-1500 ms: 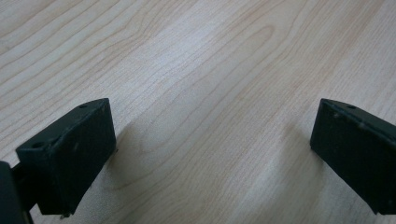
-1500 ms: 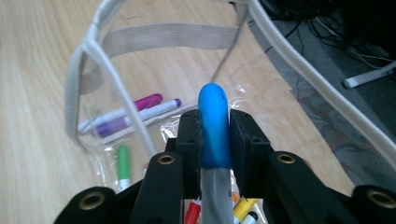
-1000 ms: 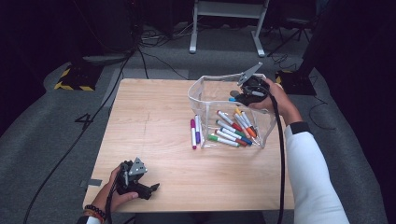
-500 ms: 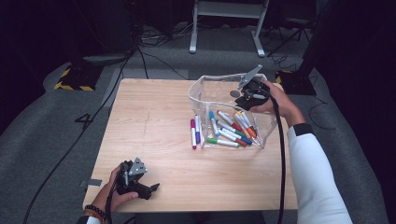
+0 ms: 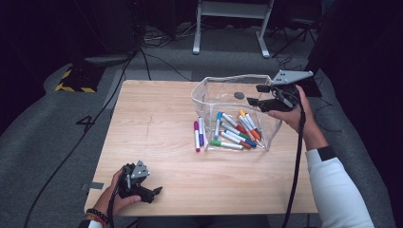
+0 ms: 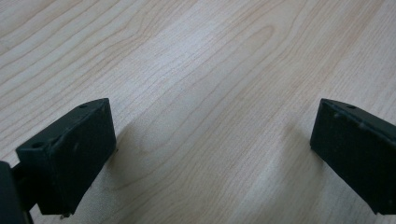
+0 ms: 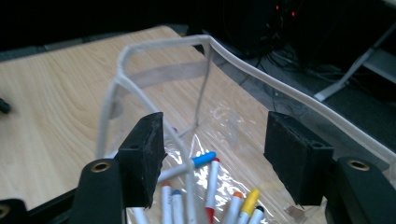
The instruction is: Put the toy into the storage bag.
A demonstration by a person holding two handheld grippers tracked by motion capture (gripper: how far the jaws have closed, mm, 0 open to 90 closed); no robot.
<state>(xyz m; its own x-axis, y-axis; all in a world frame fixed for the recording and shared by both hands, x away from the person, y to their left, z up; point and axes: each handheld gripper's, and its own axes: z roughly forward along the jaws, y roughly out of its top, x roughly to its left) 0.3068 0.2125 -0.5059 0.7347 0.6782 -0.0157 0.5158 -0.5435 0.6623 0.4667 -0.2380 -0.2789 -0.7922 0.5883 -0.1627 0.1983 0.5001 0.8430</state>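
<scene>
A clear plastic pouch with a white zip rim (image 5: 209,88) stands open toward two o'clock on the pale wooden table (image 5: 157,118), holding about seven coloured marker pens (image 5: 236,129). Two more, one pink (image 5: 196,136) and one purple (image 5: 201,131), lie touching its nine o'clock wall. The right gripper (image 5: 253,95) hovers at the pouch's three o'clock rim; its jaws have just been opening and are wide, gripping nothing. The left gripper (image 5: 151,192), at seven o'clock, is wide open and empty.

In the right gripper view the lower ends of the coloured felt-tip markers (image 7: 212,186) are cut off by the bottom edge, as is the near part of the clear plastic pouch with white piping (image 7: 154,46). In the high view a small dark spot (image 5: 239,95) inside the pouch is too small to identify.
</scene>
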